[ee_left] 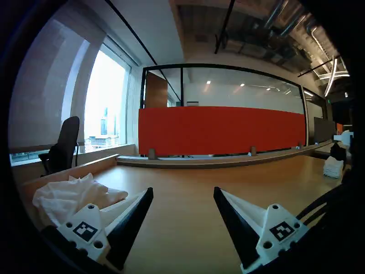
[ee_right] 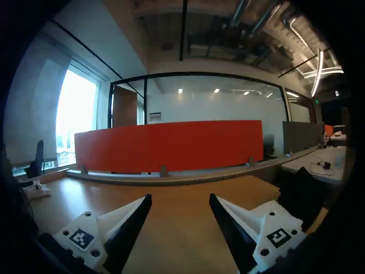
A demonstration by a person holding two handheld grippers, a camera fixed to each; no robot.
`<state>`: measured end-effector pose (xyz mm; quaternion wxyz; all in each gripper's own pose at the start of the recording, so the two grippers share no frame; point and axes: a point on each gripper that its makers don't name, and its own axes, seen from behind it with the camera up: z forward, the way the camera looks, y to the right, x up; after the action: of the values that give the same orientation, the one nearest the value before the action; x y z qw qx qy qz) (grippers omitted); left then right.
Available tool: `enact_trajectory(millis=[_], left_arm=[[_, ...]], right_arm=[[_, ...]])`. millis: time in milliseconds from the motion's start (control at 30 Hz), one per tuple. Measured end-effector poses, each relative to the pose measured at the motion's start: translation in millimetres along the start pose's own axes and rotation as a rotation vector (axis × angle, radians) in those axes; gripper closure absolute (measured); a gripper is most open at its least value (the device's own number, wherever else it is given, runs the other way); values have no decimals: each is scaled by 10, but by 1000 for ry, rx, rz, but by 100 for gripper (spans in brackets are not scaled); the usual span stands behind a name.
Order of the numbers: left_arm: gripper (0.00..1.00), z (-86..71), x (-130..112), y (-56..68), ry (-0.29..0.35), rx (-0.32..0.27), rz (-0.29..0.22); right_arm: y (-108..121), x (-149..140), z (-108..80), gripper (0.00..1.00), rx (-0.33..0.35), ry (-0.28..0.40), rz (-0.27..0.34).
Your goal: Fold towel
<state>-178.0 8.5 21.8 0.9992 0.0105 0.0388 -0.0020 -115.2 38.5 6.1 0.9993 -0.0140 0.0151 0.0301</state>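
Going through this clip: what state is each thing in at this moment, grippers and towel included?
left gripper: open, nothing between its fingers.
right gripper: open, holding nothing.
towel: crumpled in a heap on the desk, not yet folded, not gripped.
white pile: looks neatly stacked at the desk's far side; too small to be sure.
office chair: upright, nobody in it.
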Motion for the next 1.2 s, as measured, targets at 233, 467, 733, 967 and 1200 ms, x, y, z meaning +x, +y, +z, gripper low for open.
enact_trajectory(millis=[233,467,733,967,1200], left_arm=[[2,1,0,-4,0,0,0],[2,-1,2,-5,0,0,0],[2,0,1,-3,0,0,0],[2,1,0,-1,0,0,0],[2,3,-5,2,0,0,0]], right_arm=[[95,-189,17,1,-9,1,13],[57,-254,16,1,6,5,29],[-2,-370,12,1,19,3,1],[-24,-405,6,1,18,-4,5],[-30,-462,0,1,10,-12,-12]])
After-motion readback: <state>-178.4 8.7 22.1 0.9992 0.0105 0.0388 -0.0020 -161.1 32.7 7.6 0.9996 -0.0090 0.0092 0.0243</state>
